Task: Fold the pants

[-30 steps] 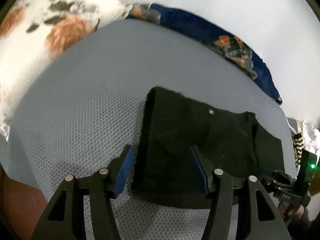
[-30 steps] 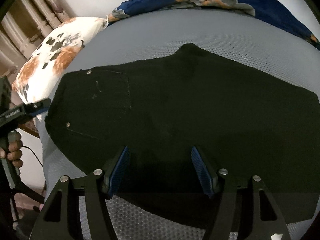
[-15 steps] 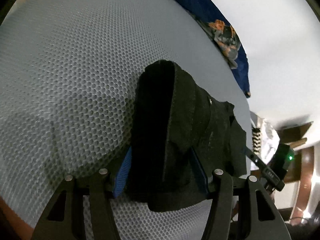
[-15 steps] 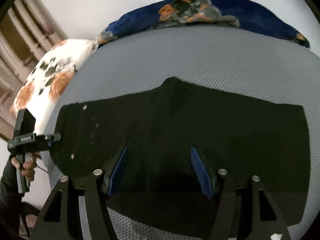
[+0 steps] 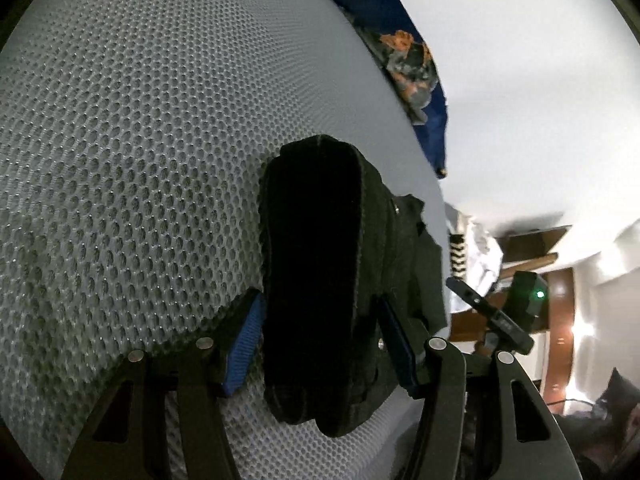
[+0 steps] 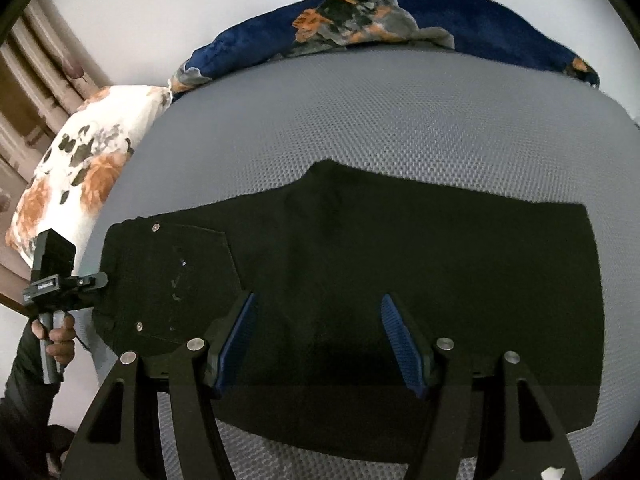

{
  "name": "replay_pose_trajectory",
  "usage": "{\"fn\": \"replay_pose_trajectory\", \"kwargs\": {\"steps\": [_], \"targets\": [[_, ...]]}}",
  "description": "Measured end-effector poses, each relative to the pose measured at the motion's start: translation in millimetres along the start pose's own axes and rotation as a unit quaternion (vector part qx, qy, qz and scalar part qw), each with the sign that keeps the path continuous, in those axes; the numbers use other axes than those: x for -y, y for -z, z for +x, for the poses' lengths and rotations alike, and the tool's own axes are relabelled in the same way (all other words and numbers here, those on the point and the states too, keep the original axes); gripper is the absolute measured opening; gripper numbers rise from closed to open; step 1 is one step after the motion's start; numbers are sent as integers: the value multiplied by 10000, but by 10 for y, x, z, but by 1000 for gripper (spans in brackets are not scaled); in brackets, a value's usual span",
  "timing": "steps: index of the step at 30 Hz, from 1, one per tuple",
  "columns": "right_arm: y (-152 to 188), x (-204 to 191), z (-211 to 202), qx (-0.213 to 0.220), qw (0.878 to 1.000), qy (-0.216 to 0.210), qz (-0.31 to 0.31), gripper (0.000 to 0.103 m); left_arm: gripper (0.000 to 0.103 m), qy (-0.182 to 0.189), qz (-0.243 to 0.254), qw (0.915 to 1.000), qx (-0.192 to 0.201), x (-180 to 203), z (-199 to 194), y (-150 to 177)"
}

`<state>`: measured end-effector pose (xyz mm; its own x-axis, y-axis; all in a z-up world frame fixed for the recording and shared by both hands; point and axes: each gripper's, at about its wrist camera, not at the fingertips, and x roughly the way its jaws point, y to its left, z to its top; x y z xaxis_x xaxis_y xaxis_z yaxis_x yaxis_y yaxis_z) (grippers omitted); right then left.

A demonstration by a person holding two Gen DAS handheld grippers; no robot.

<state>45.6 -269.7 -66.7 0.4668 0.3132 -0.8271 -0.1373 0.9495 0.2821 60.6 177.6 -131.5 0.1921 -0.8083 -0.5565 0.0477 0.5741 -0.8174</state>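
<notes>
Black pants lie flat on the grey mesh bed cover, folded lengthwise, waist to the left with a back pocket showing. My right gripper is open above the pants' near edge and holds nothing. In the left wrist view the waist end of the pants fills the space between the fingers of my left gripper, which is open and wide apart around the cloth. The left gripper also shows in the right wrist view at the waist edge.
A white floral pillow lies at the far left of the bed. A dark blue floral blanket runs along the far edge by the white wall. The right gripper unit shows beyond the pants in the left wrist view.
My left gripper has come in low at the waist end, so the cloth now sits between its open fingers. My right gripper has drawn back a little from the pants.
</notes>
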Motion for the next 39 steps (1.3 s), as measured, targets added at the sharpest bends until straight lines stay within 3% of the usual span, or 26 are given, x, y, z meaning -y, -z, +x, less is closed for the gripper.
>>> {"fn": "replay_pose_trajectory", "kwargs": {"steps": [8, 13, 19, 22, 27, 33, 36, 39], "targets": [[11, -211, -24, 40, 9999, -10, -148, 63, 57, 7, 304, 9992, -250, 139, 162, -134], [50, -240, -41, 65, 9999, -63, -118, 63, 56, -184, 300, 9994, -3, 225, 268, -123], [42, -139, -110, 227, 9997, -83, 72, 63, 42, -1066, 232, 9929, 463, 379, 328, 13], [48, -83, -196, 421, 9990, 144, 31, 63, 40, -1469, -97, 9877, 522, 463, 359, 34], [93, 138, -383, 705, 9969, 293, 172, 65, 30, -2002, -106, 9773, 687, 673, 364, 99], [229, 548, -658, 1118, 9895, 623, 670, 65, 22, -1662, -684, 9782, 1042, 861, 191, 176], [316, 722, -795, 1336, 9817, 1041, 868, 66, 19, -1732, -639, 9753, 1210, 1134, 192, 214], [397, 902, -901, 1506, 9751, 1043, 1253, 66, 18, -1654, -470, 9767, 1287, 1486, 323, 203]]}}
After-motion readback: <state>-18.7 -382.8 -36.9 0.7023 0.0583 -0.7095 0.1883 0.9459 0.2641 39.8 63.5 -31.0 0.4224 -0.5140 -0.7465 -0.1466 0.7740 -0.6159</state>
